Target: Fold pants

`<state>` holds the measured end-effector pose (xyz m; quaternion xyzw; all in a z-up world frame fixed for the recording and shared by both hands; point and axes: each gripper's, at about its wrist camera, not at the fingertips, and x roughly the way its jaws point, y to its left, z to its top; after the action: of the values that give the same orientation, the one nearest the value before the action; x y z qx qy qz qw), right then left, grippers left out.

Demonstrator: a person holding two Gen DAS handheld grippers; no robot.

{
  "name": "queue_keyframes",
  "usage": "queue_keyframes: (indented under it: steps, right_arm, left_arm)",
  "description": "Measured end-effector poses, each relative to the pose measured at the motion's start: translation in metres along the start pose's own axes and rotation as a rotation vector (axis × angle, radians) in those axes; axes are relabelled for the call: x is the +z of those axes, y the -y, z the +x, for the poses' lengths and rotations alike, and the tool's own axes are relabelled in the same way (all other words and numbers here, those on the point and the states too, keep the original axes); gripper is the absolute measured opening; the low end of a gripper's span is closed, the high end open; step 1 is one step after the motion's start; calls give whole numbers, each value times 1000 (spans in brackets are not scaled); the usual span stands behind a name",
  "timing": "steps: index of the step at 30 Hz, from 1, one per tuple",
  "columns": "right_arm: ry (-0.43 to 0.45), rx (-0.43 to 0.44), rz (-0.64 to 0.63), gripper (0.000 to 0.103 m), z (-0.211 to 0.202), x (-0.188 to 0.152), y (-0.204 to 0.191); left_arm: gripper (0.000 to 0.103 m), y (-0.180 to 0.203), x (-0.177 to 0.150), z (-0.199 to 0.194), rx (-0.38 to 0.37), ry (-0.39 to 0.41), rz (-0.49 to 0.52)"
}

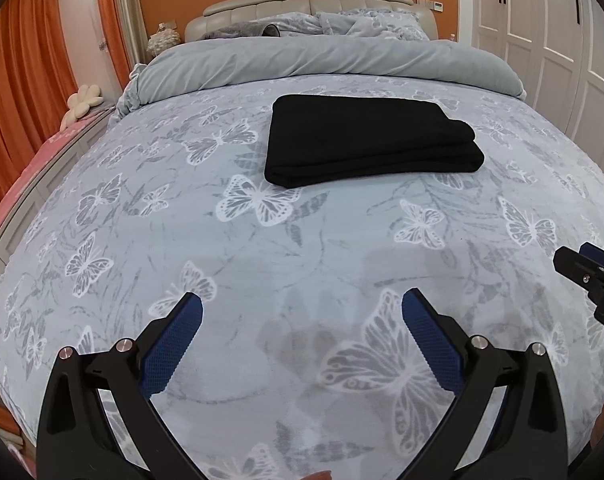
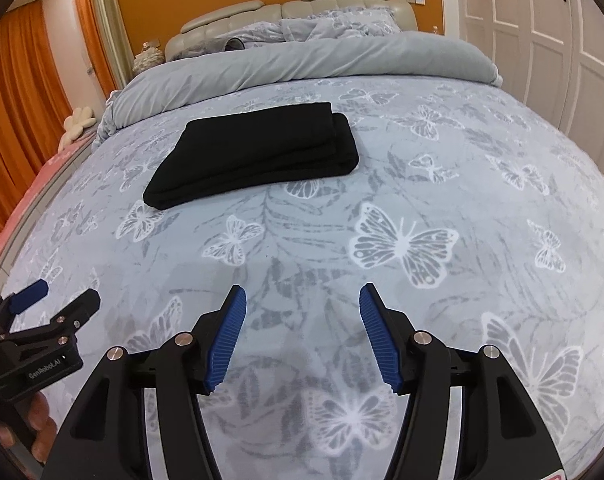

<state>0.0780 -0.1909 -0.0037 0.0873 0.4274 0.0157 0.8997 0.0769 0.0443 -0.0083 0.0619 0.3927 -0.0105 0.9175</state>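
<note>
Black pants lie on the bed, already folded into a compact stack of several layers, and serve as landmark. The rolled-back grey duvet lies just beyond them, toward the headboard.

Left gripper: jaws spread, nothing between them, above bare bedspread well short of the pants. The stack lies ahead and slightly to its right.

Right gripper: jaws spread, nothing between them, likewise on the near side. The stack lies ahead and to its left.

The stack's long axis runs across the bed, crosswise to both grippers' line of pointing; the thick folded end faces the right side. Neither gripper touches the pants. Which is nearer cannot be told; both appear similarly distant.

Judgement: folding appears complete or nearly so.
</note>
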Motion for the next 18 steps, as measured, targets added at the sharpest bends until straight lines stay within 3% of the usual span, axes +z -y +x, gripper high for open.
queue_keyframes:
  steps: [9,14,16,18]
  right_arm:
    - [-2,10,6,58,9,14,-9]
    - [-13,29,39,59,51,71,0]
    - [-16,-34,68,60,77,88,9]
    - [-42,-3,132,60,104,103,22]
  left_arm:
    - [98,2,-2,7,15,-21,-10]
    - [98,-9,2,20,-9,-71,-78]
    - [98,-14,6,22,-9,-73,-99]
    - [98,-17,10,22,-6,-68,-109]
